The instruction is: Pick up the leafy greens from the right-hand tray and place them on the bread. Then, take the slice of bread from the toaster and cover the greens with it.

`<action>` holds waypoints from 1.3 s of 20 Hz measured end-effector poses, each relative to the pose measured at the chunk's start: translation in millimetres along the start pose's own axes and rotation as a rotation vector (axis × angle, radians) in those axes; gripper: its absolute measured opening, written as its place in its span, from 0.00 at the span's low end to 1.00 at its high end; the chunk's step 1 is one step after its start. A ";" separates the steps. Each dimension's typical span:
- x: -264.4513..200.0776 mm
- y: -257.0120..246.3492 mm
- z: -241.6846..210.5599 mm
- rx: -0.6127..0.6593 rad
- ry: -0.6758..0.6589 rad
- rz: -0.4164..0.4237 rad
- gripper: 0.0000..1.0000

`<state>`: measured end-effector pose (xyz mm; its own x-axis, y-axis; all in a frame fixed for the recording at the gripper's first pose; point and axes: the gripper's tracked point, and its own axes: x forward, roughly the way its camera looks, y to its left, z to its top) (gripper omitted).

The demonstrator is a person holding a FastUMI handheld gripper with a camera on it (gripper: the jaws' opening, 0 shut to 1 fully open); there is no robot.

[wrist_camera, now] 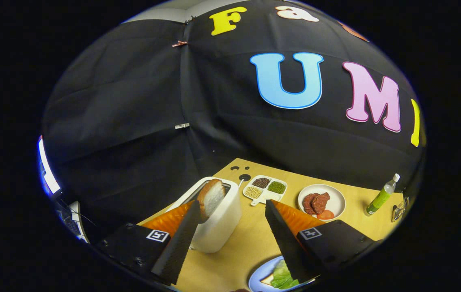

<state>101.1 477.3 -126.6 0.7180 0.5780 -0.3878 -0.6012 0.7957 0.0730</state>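
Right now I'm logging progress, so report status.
Gripper open, holding nothing. Leafy greens already on blue plate. Tan bread slice in white toaster, just ahead between fingers. Nothing in the way.

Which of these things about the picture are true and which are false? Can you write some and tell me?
1. A slice of bread sticks up out of the white toaster. True.
2. The gripper is squeezing the bread. False: its fingers are open, the bread near its left finger.
3. The green leafy lettuce lies on the blue plate. True.
4. The round white plate holds green beans. False: it holds brownish-red meat pieces.
5. The green bottle lies flat. False: it stands upright.
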 end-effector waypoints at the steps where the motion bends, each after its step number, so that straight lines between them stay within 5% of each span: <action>1: 9.4 10.2 1.4 -0.003 0.001 0.007 1.00; 6: 60.7 39.3 -4.3 -0.065 0.029 0.004 1.00; 12: 114.1 42.8 -31.0 -0.088 0.099 -0.095 0.99; 19: 128.8 39.0 -45.8 -0.064 0.140 -0.139 0.99; 23: 128.4 40.1 -50.4 -0.045 0.160 -0.146 0.73; 26: 127.0 36.4 -52.0 -0.024 0.177 -0.164 0.32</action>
<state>152.1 570.3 -221.0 0.7351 0.3989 -0.5482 -0.4913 0.8706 -0.0253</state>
